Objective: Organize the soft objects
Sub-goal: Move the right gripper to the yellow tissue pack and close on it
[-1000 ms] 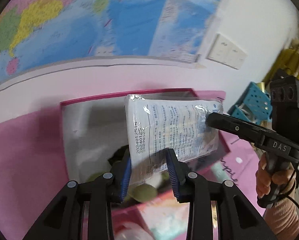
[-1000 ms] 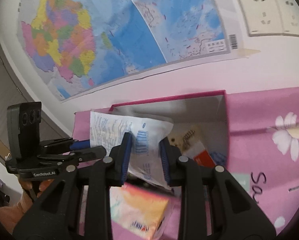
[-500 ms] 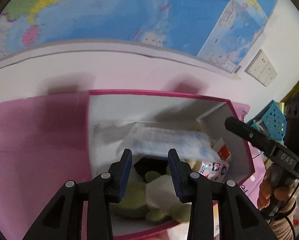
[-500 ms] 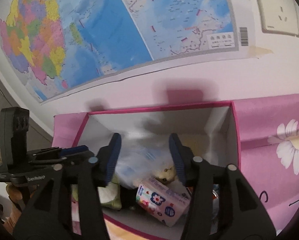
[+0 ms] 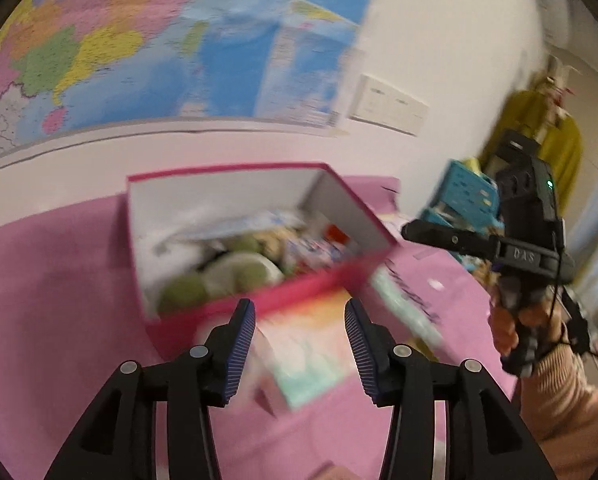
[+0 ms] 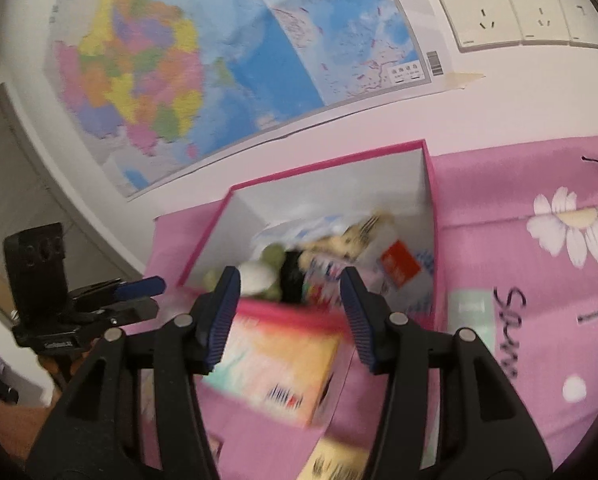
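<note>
Both tools stand empty: the left tool [image 5: 299,322], jaws just widened, and the right tool [image 6: 290,294], parted, hover before the pink box [image 5: 259,300] on the pink-covered table [image 5: 51,280]. Soft toys [image 5: 235,272] and packets [image 6: 399,266] lie inside; a tissue pack [image 6: 271,372] lies just outside.

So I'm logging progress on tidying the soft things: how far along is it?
Done: the pink-rimmed white box already holds a green plush toy and a white plastic pack. In hand: nothing; the left gripper and right gripper have just been opening, with nothing between them. Left: the pastel tissue pack lying in front of the box.
</note>
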### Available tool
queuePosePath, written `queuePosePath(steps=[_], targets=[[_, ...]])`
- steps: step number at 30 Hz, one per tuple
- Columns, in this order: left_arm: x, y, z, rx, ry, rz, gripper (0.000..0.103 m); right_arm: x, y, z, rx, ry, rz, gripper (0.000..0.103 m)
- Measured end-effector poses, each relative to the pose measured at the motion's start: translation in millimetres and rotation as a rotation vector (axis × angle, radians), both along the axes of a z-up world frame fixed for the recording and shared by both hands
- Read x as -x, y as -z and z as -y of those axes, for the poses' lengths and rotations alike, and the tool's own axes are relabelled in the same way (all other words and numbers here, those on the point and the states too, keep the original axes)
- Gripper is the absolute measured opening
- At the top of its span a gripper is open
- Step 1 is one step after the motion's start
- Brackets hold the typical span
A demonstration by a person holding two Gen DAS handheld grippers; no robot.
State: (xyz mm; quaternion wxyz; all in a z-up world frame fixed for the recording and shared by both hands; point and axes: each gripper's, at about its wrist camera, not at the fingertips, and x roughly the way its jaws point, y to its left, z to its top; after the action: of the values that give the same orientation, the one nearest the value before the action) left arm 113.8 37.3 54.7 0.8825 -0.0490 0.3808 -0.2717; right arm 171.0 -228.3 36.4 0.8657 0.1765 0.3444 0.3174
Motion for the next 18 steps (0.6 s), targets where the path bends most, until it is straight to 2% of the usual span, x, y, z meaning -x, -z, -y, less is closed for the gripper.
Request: queuePosePath(steps=[3,6,13,18], targets=[[24.4,9.4,5.1,0.007,0.04,-0.014,0.048,29.1,9.2,4.2,-0.002,-0.02,-0.014,0.056],[42.7,29.2,12.1,0.021,0.084,-0.073,0.048,52.4,24.9,10.5,0.017,-0.009,-0.044,0.056],[62.4,72.2,42.1,0.019,0.178,-0.196,0.048,84.4,66.5,30.7,0.013,0.075,-0.153,0.056],[62.1,85.2,71.4,-0.004,0.234,-0.224,0.048,95.0,85.3,51.0,0.007,0.157,-0.201,0.056]])
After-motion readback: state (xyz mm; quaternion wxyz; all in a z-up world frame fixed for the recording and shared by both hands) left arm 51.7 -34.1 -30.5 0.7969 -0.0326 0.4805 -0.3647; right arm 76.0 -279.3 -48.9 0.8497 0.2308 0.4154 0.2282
